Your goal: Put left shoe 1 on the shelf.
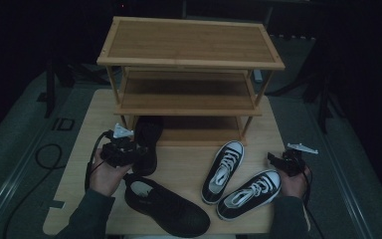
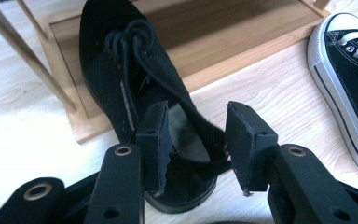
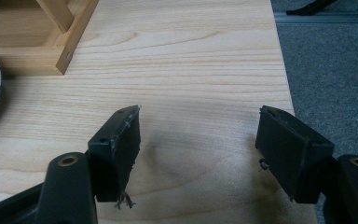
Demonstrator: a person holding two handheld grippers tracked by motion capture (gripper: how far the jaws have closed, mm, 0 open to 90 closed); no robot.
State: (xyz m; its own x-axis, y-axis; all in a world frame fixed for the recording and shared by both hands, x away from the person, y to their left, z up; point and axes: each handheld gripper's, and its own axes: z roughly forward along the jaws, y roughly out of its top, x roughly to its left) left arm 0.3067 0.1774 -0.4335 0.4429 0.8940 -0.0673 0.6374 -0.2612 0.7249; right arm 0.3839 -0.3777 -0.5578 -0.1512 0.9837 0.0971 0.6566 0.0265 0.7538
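My left gripper [image 2: 196,140] has its jaws released around the heel of a black mesh lace-up shoe [image 2: 135,84], toe on the rack's [image 1: 189,99] bottom shelf, centre-left. My right gripper [image 3: 198,154] hangs spread wide over bare table [image 3: 191,70].

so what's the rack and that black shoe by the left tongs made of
The rack looks like bamboo or light wood with a smooth matte finish, going by its fine straight grain. The black shoe seems to be perforated mesh fabric, dotted with tiny holes, and has cord laces.
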